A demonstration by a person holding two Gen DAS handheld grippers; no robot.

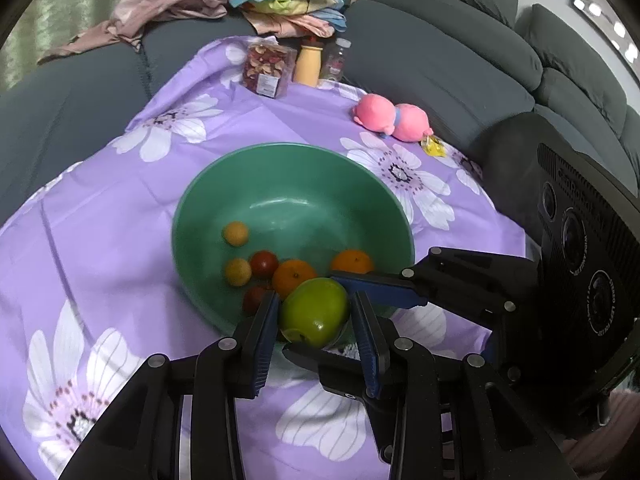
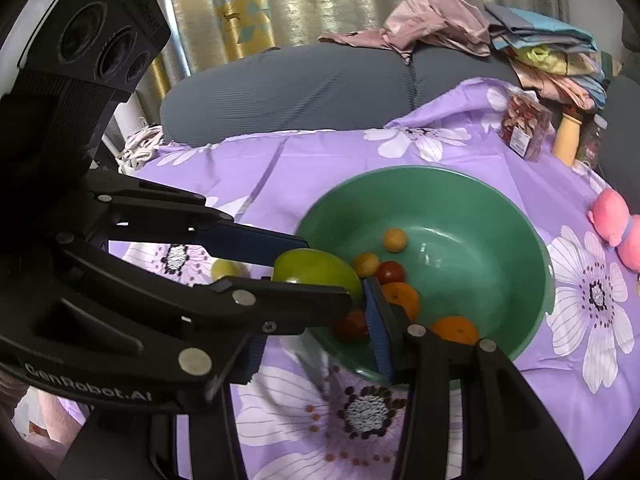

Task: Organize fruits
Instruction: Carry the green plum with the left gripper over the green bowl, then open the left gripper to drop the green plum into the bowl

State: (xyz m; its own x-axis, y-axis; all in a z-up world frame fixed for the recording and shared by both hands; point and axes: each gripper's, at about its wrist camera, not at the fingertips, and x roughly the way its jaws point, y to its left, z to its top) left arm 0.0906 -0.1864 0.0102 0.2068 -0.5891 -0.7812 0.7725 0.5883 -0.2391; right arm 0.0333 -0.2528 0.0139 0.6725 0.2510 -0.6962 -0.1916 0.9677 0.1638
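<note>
My left gripper point(image 1: 314, 316) is filling the near edge of the left wrist view, and it's squeezing a green mango point(image 1: 314, 312) between its blue pads, jaws only partly apart and snug on both sides. I'm holding the mango right over the near rim of the green bowl point(image 1: 200, 200). My right gripper point(image 1: 360, 280) is coming in from the right here, one finger lying along the mango's far side and the other passing under it. In the right wrist view its jaws are narrow, but I cannot tell whether they're pressing on the mango point(image 2: 318, 272) or just crowding it, because the left gripper point(image 2: 304, 276) is crossing in front. Inside the bowl point(image 2: 536, 240) two oranges point(image 1: 294, 276), two red tomatoes point(image 1: 264, 264) and two small yellow fruits point(image 1: 236, 233) are sitting near the bottom. On the purple cloth point(image 1: 120, 220) far right, a pink plush point(image 1: 390, 120) is lying. One small yellow-green fruit point(image 2: 226, 269) is sitting on the cloth left of the bowl.
</note>
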